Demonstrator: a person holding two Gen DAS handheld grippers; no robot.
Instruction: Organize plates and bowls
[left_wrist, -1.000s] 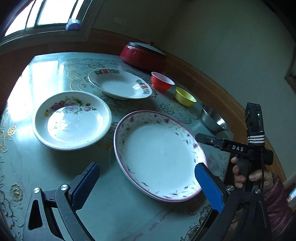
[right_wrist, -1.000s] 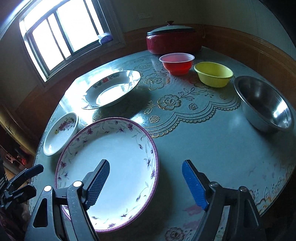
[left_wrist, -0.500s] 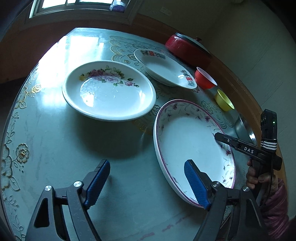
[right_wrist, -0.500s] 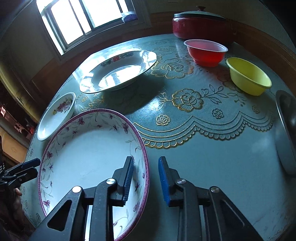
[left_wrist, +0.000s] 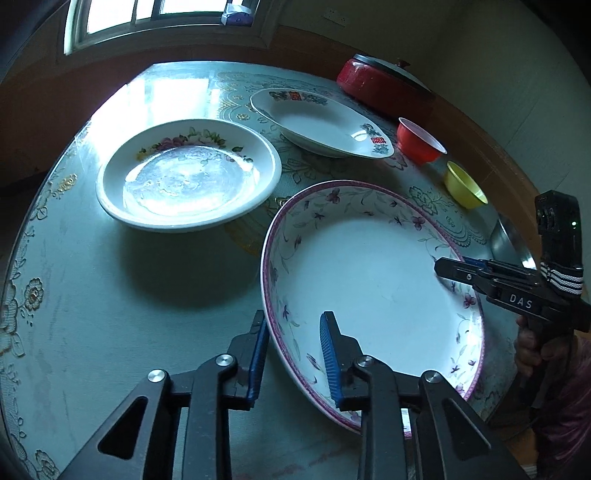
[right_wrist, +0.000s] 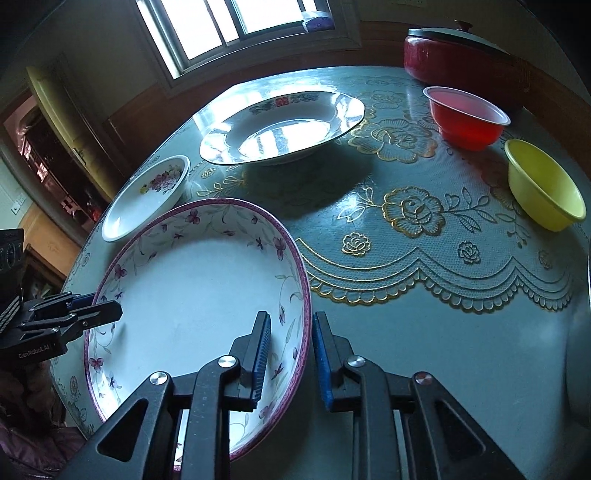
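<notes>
A large white plate with a purple rim and small flowers (left_wrist: 369, 280) (right_wrist: 192, 295) lies on the table near its front edge. My left gripper (left_wrist: 293, 354) straddles its near-left rim, one blue pad outside and one inside; the jaws are closing and grip the rim. In the right wrist view the left gripper (right_wrist: 107, 306) bites the plate's far edge. My right gripper (right_wrist: 291, 358) is clamped on the opposite rim, and in the left wrist view the right gripper (left_wrist: 443, 266) pinches that edge. A person's hand holds its handle.
A deep white plate with pink flowers (left_wrist: 184, 177) (right_wrist: 147, 199) sits left of the big plate, a red-patterned plate (left_wrist: 321, 122) (right_wrist: 284, 129) behind it. A red bowl (right_wrist: 465, 118), a yellow bowl (right_wrist: 543, 188), a steel bowl (left_wrist: 506, 240) and a red lidded pot (right_wrist: 461, 55) line the right side.
Both grippers came down onto the purple-rimmed plate from wide open. The right one closed on its rim first, then the left one narrowed around the opposite rim.
</notes>
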